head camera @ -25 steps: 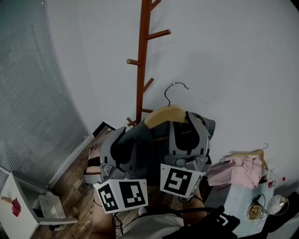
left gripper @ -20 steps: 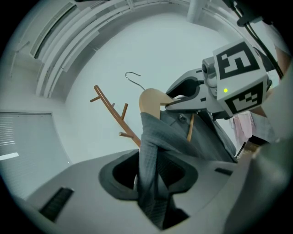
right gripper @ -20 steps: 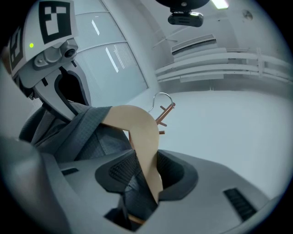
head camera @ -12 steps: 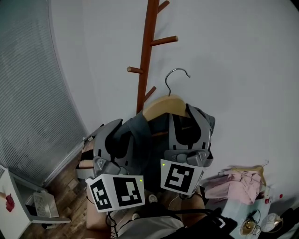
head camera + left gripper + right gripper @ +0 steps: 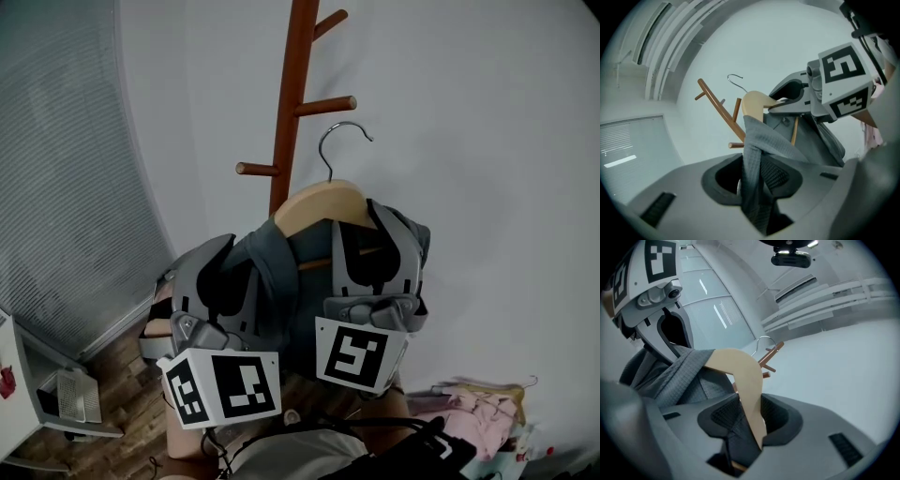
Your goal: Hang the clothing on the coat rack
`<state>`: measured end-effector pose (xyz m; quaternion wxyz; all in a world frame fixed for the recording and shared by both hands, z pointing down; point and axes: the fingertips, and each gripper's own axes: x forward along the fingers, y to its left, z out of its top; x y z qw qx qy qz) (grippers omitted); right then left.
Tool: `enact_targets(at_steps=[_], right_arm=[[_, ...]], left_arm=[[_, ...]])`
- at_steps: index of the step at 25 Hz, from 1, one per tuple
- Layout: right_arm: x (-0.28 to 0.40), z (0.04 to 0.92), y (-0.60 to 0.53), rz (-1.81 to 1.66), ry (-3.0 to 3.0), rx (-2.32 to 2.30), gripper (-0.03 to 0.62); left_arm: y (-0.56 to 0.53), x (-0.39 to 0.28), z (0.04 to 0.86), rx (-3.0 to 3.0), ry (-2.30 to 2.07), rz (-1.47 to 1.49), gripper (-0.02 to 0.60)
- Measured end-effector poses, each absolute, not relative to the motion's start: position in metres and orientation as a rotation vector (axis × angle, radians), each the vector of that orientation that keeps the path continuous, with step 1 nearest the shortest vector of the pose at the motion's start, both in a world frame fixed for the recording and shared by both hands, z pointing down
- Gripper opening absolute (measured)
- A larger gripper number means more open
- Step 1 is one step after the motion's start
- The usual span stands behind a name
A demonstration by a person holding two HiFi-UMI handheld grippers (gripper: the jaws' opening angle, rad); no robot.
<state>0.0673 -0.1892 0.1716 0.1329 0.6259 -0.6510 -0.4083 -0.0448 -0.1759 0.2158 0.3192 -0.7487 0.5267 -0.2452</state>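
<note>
The wooden coat rack (image 5: 287,112) stands against a pale wall, its pegs pointing left and right off the pole; the person holds a wooden hanger (image 5: 319,201) up in front of it, with a grey garment (image 5: 274,264) draped over the hanger's shoulders. The hanger's metal hook (image 5: 336,142) is in the air just right of the pole, just below the right-pointing peg and apart from it, so the clothing is not yet on the rack.

The left tongs (image 5: 752,180) are closed on a bunched fold of the grey fabric at the garment's left shoulder; in the left gripper view the cloth runs from between the pads up to the hanger's rounded end. The right tongs (image 5: 747,420) are clamped on the hanger's other arm, with a layer of the grey fabric caught in the same grip; the pale wood rises from between the pads.

Lower right in the head view lies a heap of pink clothes (image 5: 480,414); window blinds (image 5: 56,169) fill the left side above a wooden floor (image 5: 127,412).
</note>
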Motion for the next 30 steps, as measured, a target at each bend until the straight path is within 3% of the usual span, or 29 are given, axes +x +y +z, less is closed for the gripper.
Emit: enact_targets(at_steps=[30], right_arm=[[0.048, 0.158, -0.268, -1.156, -2.103, 1.722, 0.155]], left_arm=[[-0.23, -0.062, 0.197, -1.855, 1.518, -0.816, 0.124]])
